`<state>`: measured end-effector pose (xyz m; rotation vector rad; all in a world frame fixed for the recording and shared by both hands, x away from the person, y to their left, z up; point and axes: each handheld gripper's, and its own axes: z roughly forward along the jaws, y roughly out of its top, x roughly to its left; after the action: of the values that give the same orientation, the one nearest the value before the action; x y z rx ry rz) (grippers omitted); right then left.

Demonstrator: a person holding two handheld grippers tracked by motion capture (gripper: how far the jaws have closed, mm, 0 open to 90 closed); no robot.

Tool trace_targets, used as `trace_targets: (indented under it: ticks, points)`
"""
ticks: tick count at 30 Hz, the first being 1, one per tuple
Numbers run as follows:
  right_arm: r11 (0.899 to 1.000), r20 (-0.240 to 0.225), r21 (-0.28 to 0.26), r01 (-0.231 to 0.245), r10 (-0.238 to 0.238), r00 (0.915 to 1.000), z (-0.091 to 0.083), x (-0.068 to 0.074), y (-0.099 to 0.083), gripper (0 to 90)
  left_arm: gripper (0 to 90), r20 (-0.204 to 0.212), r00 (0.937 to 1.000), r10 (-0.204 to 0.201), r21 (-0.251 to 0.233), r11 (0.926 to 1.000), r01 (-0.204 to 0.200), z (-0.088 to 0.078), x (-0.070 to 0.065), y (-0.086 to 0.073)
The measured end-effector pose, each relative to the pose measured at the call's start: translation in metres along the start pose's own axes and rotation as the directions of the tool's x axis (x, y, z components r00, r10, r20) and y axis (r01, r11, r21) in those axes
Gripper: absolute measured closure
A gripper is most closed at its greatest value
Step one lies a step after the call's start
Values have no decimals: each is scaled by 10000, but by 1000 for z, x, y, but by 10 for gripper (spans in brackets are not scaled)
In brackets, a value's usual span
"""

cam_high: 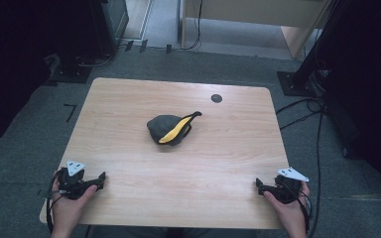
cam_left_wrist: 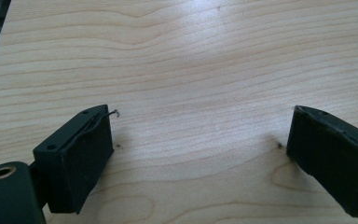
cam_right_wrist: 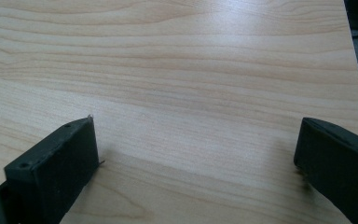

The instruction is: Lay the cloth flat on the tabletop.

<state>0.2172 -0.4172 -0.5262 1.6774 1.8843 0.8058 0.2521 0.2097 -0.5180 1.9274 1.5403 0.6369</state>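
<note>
High view: dark-yellow cloth bundle [cam_high: 171,130] mid-table, well apart from both tools.

Light wooden table [cam_high: 129,163] on grey carpet [cam_high: 302,208]; small dark round grommet [cam_high: 217,98] near far edge; black cables [cam_high: 302,106] right.

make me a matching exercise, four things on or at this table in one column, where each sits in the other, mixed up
Things:
1. crumpled dark grey and yellow cloth
2. small round black disc
3. left hand-held gripper
4. right hand-held gripper

Places, as the high view shows them:
A. near-right corner of the light wooden table, jaws apart over bare wood
B. middle of the table
C. near-left corner of the table, jaws apart over bare wood
D. close to the far edge, right of centre

Pairs: 1-B, 2-D, 3-C, 4-A
</note>
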Motion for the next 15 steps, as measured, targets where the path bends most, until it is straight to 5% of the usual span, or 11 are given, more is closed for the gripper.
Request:
trace_targets:
  ticks: [10,15]
  points:
    - [9981,93,-555,-281,286,9995,-12,7,6,191,66,83,9999,71,3,10000,-71,1,-1,1]
    - [9912,-625,-1247,-437,361,9974,-22,24,22,323,66,83,9999,68,0,10000,-68,1,-1,1]
